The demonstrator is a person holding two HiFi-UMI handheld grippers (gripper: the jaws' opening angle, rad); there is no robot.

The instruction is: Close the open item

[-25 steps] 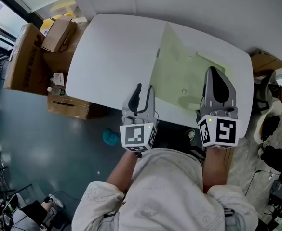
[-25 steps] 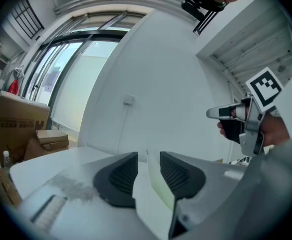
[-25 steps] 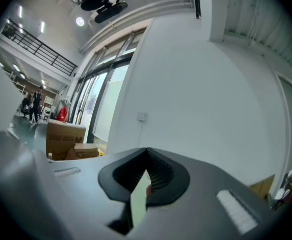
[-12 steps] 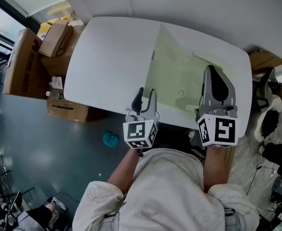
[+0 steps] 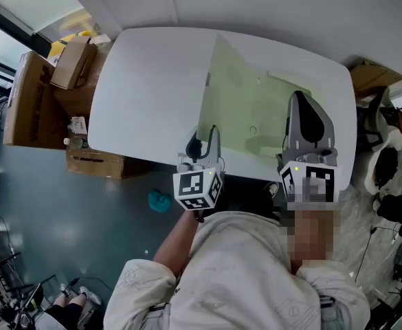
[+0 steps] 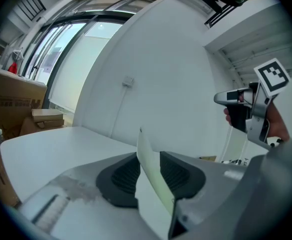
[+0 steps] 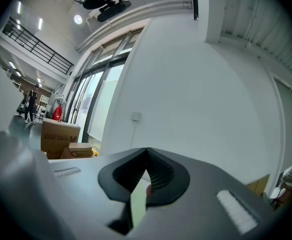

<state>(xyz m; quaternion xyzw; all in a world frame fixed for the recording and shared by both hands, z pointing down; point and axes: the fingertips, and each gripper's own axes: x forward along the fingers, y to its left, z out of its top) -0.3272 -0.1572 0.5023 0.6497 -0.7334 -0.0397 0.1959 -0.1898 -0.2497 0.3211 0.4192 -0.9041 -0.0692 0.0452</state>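
The white tabletop (image 5: 146,81), left bare on its left half beside cardboard boxes (image 5: 36,95), is covered on the right by an open green folder (image 5: 255,102), clamped near its front edge by the closed right gripper (image 5: 304,102), while its cover (image 6: 150,169), seen taller than a second ago, is loosely straddled by the parted, just-narrowed jaws of the left gripper (image 5: 205,137).

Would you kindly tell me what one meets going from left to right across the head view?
Cardboard boxes → left gripper, its jaws having just closed a little about the green folder → right gripper → lone cardboard box at far right. The folder spans both grippers, so it takes no place.
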